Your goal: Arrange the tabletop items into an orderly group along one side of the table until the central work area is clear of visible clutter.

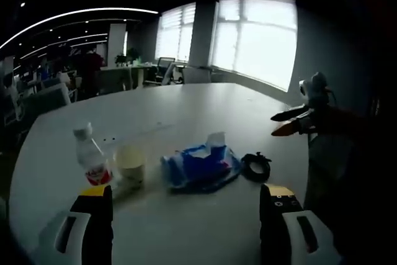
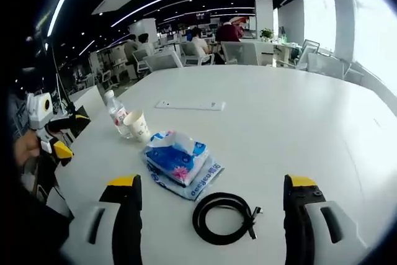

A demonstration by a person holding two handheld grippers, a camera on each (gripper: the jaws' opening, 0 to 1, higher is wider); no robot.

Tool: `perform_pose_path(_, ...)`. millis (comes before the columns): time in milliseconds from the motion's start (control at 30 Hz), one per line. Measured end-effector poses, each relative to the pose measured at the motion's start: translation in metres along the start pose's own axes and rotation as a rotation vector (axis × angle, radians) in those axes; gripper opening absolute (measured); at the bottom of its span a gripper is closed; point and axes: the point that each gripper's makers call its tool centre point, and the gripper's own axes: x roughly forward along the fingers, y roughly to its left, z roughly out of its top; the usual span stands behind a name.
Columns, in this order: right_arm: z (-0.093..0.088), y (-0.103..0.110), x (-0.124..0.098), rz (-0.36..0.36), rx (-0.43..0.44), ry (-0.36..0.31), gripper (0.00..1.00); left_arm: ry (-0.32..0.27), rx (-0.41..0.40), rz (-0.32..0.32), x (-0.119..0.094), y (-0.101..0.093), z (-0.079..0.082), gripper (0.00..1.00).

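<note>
Both my claws gape empty; rushing the coiled cable risks nudging the tissue pack toward the paper cup.

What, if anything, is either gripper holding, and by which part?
Nothing is held. The left gripper and right gripper both have open jaws; the coiled cable lies on the table between the right jaws, untouched.
</note>
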Motion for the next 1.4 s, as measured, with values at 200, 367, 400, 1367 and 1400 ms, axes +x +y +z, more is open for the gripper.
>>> perform_pose_path(200, -0.006, -0.003, -0.005, -0.016, 0.018, 0.005, 0.91, 0.008, 0.013, -0.021, 0.005, -0.004, 0.001, 0.95)
perform_pose_path(367, -0.007, -0.004, -0.007, -0.024, 0.033, -0.001, 0.91, 0.004, 0.009, -0.025, 0.007, -0.004, 0.001, 0.96)
perform_pose_path(400, -0.007, -0.004, -0.006, -0.027, 0.03, 0.001, 0.9, 0.004, 0.007, -0.028, 0.007, -0.005, 0.002, 0.96)
perform_pose_path(1367, -0.012, 0.011, 0.036, 0.051, -0.012, 0.04, 0.53, 0.026, 0.043, -0.133, 0.058, -0.025, 0.012, 0.64)
perform_pose_path(1400, -0.013, 0.013, 0.038, 0.058, -0.012, 0.043, 0.52, 0.023, 0.041, -0.129, 0.061, -0.025, 0.013, 0.63)
